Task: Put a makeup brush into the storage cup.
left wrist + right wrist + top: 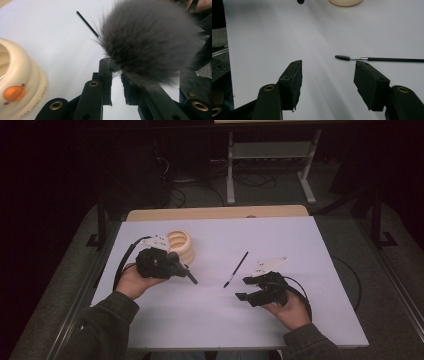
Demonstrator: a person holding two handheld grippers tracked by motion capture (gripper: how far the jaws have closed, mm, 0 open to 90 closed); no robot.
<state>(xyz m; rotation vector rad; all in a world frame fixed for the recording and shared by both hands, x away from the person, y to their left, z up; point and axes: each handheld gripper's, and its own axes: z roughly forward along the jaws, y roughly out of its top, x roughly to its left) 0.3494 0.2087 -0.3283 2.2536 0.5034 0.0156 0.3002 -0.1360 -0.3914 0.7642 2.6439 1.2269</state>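
Observation:
My left gripper [181, 268] [115, 75] is shut on a makeup brush with a fluffy grey head [150, 40]; in the high view its dark handle [192, 278] sticks out to the lower right. Just behind that gripper stands a cream ribbed holder [181, 244] [17, 82] with an orange spot. A thin black spoolie wand [236, 269] [87, 23] [384, 59] lies flat on the white table top [280, 235]. My right gripper [243, 288] [328, 68] is open with nothing in it, its jaws low over the table just short of the wand's bristle end.
The white top rests on a wooden table whose edge [215, 212] shows at the back. Beyond it on the dark floor stand a grey metal frame [270, 165] and some cables. Both forearms come in from the bottom.

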